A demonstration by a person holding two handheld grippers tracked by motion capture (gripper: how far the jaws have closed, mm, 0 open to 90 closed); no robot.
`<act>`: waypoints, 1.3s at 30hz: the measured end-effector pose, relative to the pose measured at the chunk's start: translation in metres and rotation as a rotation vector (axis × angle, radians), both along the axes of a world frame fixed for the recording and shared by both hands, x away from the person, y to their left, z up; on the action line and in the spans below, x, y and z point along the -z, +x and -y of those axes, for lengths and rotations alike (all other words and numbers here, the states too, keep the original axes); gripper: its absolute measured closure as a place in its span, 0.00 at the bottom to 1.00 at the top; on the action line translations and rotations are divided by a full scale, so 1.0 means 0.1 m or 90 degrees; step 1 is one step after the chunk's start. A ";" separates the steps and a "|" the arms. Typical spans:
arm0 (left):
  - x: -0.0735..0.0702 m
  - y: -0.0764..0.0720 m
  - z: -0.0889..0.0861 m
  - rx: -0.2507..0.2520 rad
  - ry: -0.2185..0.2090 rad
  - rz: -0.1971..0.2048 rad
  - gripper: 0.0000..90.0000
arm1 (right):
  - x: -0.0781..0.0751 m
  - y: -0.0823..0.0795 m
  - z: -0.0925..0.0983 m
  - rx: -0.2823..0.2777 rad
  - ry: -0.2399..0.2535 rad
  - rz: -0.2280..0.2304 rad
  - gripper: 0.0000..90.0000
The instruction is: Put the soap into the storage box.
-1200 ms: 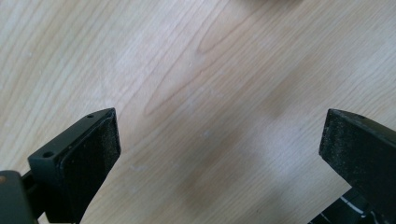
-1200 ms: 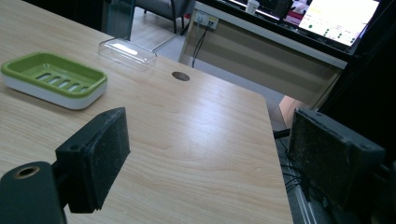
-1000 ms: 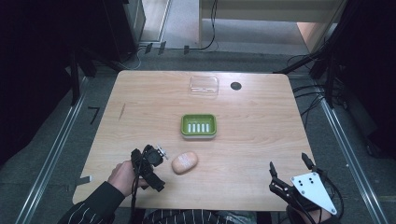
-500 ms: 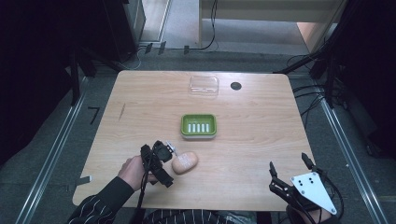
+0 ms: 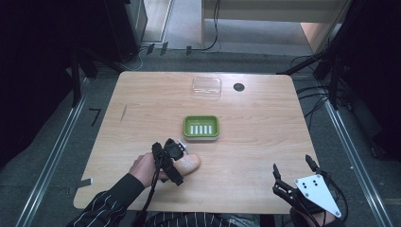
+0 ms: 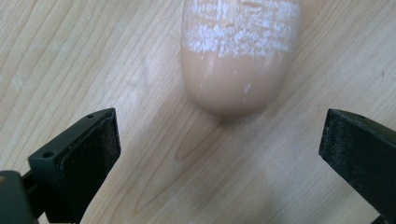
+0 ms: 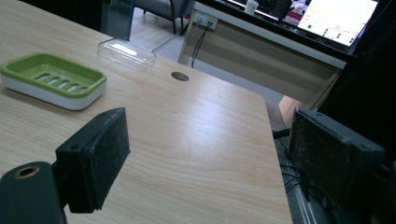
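Observation:
A peach-coloured soap bar (image 5: 191, 163) with white scuffs lies on the wooden table (image 5: 255, 123), near its front left. My left gripper (image 5: 180, 161) is held by a hand right beside it. Seen from the left gripper view, the soap bar (image 6: 238, 56) lies just ahead of the left gripper (image 6: 219, 140), whose jaws stand wide open and touch nothing. A green soap dish (image 5: 201, 119) with a slotted floor sits empty at mid-table. My right gripper (image 5: 292, 164) hovers open at the front right edge, and the right gripper (image 7: 210, 154) has nothing between its pads.
A clear plastic lid (image 5: 206, 87) lies at the back of the table beside a dark cable hole (image 5: 239, 87). The same lid (image 7: 126, 49) and soap dish (image 7: 88, 79) lie far ahead of the right gripper. Cables and metal rails run along the floor.
My left gripper has moved right and slightly forward, up to the near end of the soap bar. The right gripper has stayed still.

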State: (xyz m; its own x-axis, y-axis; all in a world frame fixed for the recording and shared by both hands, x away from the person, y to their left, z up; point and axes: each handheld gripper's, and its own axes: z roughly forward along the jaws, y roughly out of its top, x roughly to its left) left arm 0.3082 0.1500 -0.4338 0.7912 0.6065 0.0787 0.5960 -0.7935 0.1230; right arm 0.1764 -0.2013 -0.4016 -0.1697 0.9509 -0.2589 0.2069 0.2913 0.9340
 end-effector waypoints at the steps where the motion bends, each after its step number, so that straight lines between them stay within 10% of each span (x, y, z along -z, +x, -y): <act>1: 0.01 0.01 0.01 0.002 -0.003 0.005 0.00 | 0.00 0.00 0.00 0.000 0.000 0.001 0.15; 39: 0.15 0.29 0.37 0.032 -0.015 -0.034 0.12 | 0.00 0.00 0.00 0.000 0.001 0.000 0.15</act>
State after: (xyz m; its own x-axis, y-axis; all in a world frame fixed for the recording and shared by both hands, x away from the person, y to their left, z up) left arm 0.3368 0.1125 -0.4485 0.8234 0.5670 0.0222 0.5616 -0.8199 0.1111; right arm 0.1766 -0.2013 -0.4015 -0.1703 0.9510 -0.2581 0.2066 0.2906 0.9343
